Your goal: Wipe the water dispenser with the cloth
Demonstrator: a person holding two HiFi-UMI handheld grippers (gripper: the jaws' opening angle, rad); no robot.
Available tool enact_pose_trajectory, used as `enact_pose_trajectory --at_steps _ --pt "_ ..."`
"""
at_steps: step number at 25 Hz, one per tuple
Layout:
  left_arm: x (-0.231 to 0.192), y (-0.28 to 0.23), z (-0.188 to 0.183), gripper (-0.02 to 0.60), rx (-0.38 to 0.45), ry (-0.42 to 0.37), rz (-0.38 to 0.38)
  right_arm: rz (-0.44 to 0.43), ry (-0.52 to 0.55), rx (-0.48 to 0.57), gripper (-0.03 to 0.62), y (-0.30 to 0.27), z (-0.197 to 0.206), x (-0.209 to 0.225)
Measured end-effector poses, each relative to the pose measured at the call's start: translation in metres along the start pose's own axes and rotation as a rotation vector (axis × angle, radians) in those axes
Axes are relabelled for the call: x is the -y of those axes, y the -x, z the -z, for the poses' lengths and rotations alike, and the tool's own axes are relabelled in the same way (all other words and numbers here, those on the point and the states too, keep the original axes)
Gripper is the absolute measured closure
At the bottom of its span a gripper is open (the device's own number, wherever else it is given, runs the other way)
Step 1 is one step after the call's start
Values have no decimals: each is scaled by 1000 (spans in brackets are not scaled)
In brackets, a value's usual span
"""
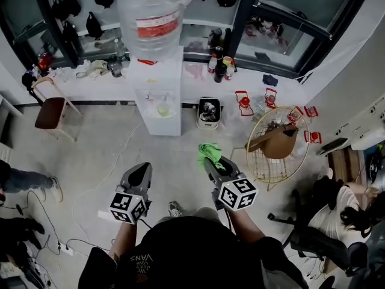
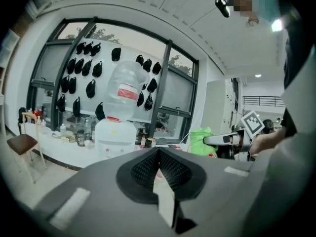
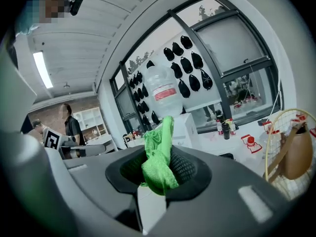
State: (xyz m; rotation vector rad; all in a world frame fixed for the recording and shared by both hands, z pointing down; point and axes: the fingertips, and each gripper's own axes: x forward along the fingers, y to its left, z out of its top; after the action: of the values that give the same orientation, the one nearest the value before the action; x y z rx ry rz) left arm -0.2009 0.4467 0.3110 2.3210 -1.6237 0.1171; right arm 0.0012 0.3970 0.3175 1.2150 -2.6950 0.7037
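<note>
R gripper (image 1: pixel 213 161): pinched cloth (image 1: pixel 208 152), pointed at water dispenser (image 1: pixel 159 92) for wiping, well short of it; L gripper (image 1: pixel 142 170): jaws pressed together, empty.

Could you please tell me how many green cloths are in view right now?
1: the green cloth is clamped in the right gripper, in front of the person; none shows elsewhere, though others may be hidden.

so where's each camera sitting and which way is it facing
Head view: on the person's head, looking steeply down; shows head, forearms, left gripper, right gripper.
Left gripper view: on that gripper, along its shut empty jaws toward the water dispenser.
Right gripper view: on that gripper, along jaws clamping the green cloth.
All three share the water dispenser.
</note>
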Motion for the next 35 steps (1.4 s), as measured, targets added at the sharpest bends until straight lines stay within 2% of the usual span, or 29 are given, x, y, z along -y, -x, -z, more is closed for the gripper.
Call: enact_pose_trajectory --at_steps 4,8,15,22,29,35 --pt "-20 -23 1 580 -22 -11 24 -20 -22 5 487 -38 -7 12" --pt "-31 -65 5 580 -49 14 8 -34 -5 -50 485 -76 -17 50" --pt "-43 -151 -17 580 -9 86 -126 -127 58 -167 485 -145 -45 125" --pt "-38 -226 -43 580 16 101 -219 -229 123 -226 485 -201 -90 185" --pt "-49 -251 -47 580 -3 115 -279 -286 144 -270 485 -245 -93 201" --pt "-80 -259 -49 580 -22 93 -261 -278 140 -256 485 -282 -82 189"
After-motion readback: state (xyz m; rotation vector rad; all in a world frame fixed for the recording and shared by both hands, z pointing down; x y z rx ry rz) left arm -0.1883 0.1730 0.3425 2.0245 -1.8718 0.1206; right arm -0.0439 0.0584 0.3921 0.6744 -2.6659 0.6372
